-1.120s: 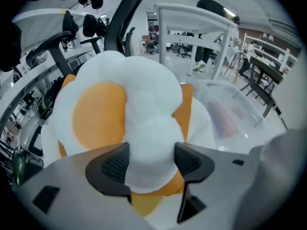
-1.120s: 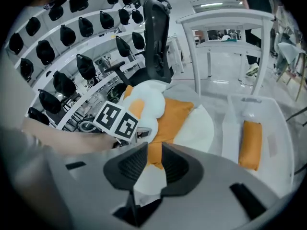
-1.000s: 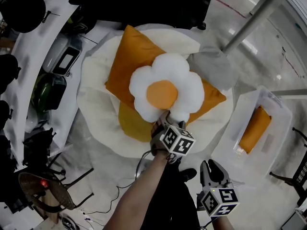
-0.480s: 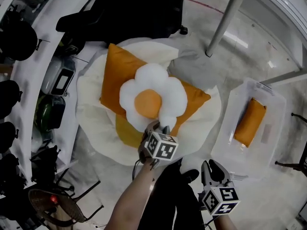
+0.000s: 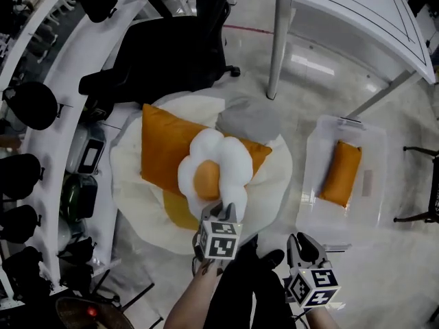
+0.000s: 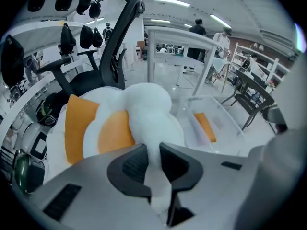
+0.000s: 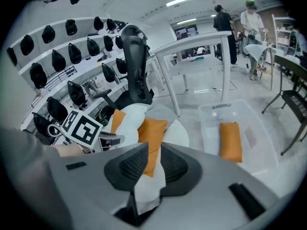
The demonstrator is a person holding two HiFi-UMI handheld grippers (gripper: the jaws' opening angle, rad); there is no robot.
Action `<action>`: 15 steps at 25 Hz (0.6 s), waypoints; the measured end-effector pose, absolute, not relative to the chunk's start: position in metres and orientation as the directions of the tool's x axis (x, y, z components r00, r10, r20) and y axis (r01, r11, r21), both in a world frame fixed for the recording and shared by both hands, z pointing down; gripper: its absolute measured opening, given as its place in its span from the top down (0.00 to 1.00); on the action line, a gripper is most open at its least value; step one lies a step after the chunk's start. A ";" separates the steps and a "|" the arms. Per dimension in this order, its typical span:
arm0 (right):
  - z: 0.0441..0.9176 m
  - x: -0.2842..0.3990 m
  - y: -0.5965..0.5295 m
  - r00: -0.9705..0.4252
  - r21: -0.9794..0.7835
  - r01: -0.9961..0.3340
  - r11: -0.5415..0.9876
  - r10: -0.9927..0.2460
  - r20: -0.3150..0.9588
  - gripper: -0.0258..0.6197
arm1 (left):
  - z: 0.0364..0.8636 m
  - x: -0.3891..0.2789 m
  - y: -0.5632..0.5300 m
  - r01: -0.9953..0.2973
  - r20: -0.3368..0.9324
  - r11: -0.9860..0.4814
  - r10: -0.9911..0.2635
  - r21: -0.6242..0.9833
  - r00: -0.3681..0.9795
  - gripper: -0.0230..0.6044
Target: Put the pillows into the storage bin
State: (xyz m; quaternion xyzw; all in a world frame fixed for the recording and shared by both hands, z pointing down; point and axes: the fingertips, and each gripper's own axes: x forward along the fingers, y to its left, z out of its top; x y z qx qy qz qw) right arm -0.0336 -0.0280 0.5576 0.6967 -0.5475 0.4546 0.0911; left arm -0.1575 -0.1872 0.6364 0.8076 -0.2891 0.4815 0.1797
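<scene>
A flower pillow, white petals round an orange centre, hangs tilted above the square orange pillow on the round white cushion. My left gripper is shut on the flower pillow's near petal; its jaws have just been closing, with that petal squeezed between the pads. A grey pillow lies at the cushion's far edge. The clear storage bin stands on the floor at the right and holds one orange pillow. My right gripper hovers near the floor left of the bin; its jaws have just been closing, a narrow gap remains, nothing between them.
A black office chair stands behind the cushion. A white table has a leg close to the grey pillow. Curved white shelves with dark gear run along the left. People stand far back.
The left gripper closed on the flower pillow's near petal and rose, and the pillow now tips up off the orange one. The head view has swung to show more floor and the table.
</scene>
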 end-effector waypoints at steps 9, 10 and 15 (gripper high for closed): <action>0.510 -0.001 0.026 0.112 -0.360 -0.795 -0.488 -0.702 0.703 0.84 | 0.576 -0.115 -0.126 -0.514 0.866 -0.855 -0.208 0.065 0.455 0.88; 0.507 0.002 0.034 0.125 -0.360 -0.788 -0.500 -0.702 0.701 0.84 | 0.571 -0.108 -0.118 -0.496 0.864 -0.866 -0.197 0.068 0.463 0.88; 0.494 0.020 0.081 0.197 -0.358 -0.737 -0.574 -0.688 0.698 0.84 | 0.556 -0.063 -0.073 -0.391 0.859 -0.916 -0.127 0.090 0.496 0.89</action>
